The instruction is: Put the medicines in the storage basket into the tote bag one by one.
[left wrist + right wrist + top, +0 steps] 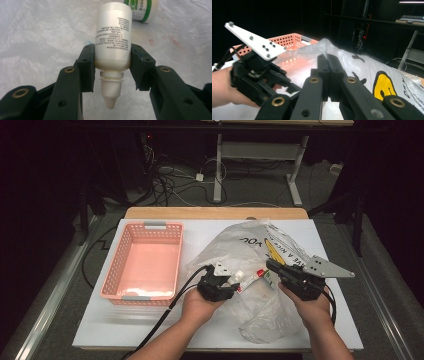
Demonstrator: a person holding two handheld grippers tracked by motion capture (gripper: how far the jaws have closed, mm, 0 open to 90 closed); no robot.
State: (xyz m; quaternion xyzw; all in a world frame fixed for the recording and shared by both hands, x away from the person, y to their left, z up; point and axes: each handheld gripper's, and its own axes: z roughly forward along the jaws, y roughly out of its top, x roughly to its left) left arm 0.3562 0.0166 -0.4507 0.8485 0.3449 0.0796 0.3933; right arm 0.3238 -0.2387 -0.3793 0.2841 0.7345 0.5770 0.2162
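Left hand-held gripper (112, 72): I have its pads pinching a small white bottle (113, 37) by the lower body, one pad on each side, nozzle cap pointing back toward the camera
White bottle, place: in my high view it sits in the left hand-held gripper's jaws just above the crumpled plastic bag (260, 270), near the middle of the table (210, 335)
Right hand-held gripper (329, 62): I see its jaws pressed together, nipping a fold of the plastic bag film at their tips and holding it raised
Second container (142, 10): green-labelled, lying on the bag just beyond the white bottle
Tube (252, 277): white with a red end, on the bag between my two grippers
Pink basket (145, 262): on the left part of the table, apart from the bag
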